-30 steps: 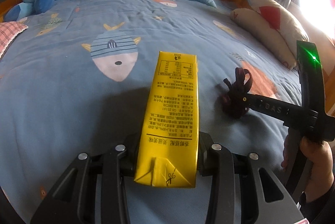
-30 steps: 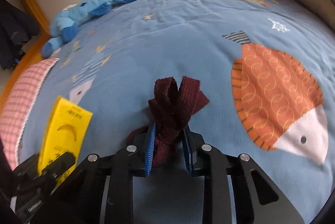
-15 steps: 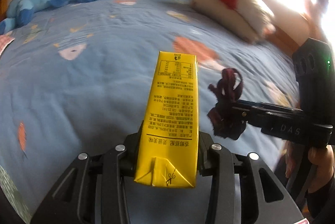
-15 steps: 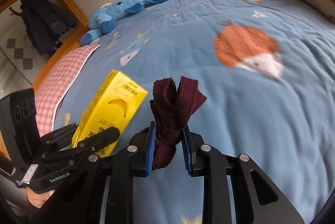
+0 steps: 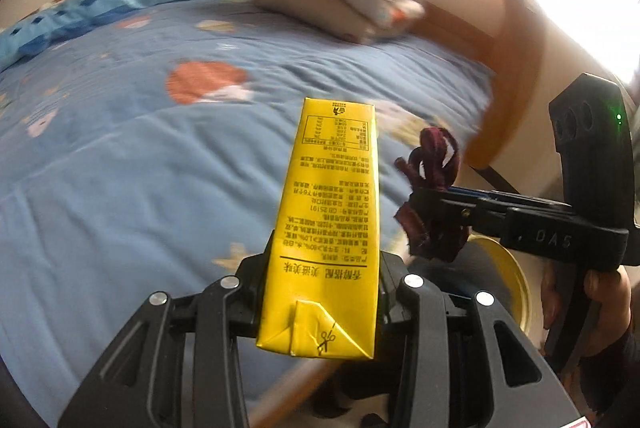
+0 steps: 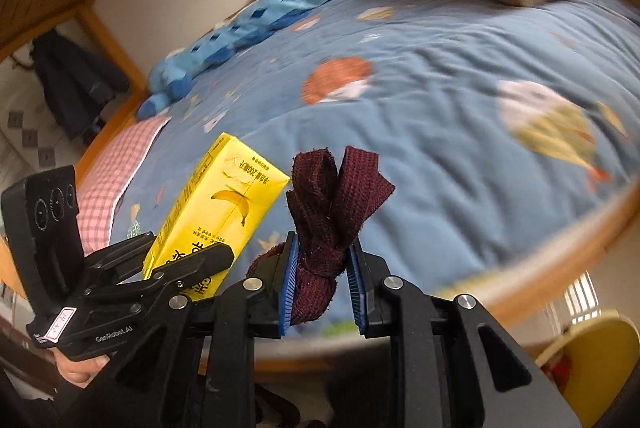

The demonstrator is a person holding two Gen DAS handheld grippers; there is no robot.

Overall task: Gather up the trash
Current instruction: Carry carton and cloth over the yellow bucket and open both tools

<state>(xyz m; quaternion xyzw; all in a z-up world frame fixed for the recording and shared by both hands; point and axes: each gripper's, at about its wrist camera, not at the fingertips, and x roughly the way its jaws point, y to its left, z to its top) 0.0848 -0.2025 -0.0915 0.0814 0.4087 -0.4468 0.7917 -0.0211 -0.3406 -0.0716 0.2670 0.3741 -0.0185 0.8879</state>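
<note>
Carton point(image 5: 328, 228), yellow, is clamped upright between the left gripper's point(image 5: 320, 280) jaws. Right gripper point(image 6: 322, 280) grasps a knotted maroon fabric strip point(image 6: 332, 211), both items held above the bed's point(image 6: 440, 115) near edge.

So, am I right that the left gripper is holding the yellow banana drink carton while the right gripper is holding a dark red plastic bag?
Not quite: the right gripper is shut on a knotted maroon fabric strip, not a plastic bag, as the right wrist view shows. The left gripper does hold the yellow banana drink carton.
</note>
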